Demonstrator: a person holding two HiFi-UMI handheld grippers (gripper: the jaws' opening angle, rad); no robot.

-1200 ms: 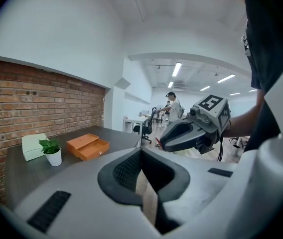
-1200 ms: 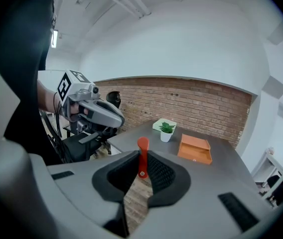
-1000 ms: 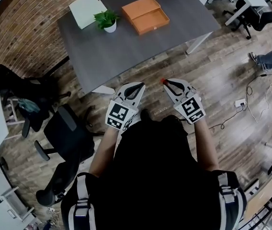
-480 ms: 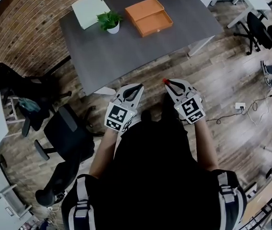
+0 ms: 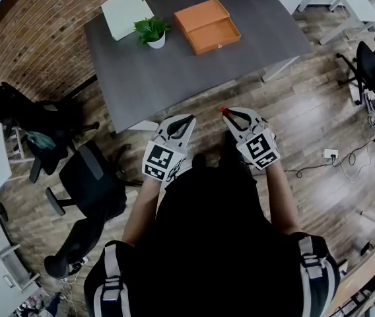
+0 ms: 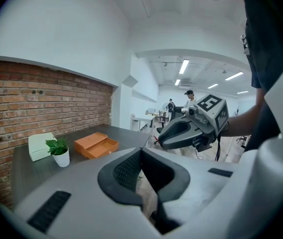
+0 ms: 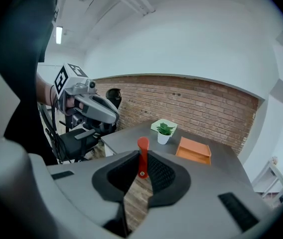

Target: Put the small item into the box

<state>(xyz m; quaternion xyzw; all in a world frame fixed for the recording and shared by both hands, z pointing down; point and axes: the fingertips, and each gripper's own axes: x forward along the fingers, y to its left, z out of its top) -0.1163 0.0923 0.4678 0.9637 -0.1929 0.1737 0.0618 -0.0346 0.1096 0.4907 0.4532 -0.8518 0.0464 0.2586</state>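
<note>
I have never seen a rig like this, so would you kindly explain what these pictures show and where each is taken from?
A person stands holding a two-jaw tool in each hand: the left hand-held gripper and the right hand-held gripper. The head view comes from a camera on the person's head, looking steeply down. The other two views come from a camera riding on each gripper, looking along its jaws. On the grey table ahead are an orange box, a potted plant and a pale green box. The right jaws are shut on a small red item. The left jaws are shut with nothing between them.
</note>
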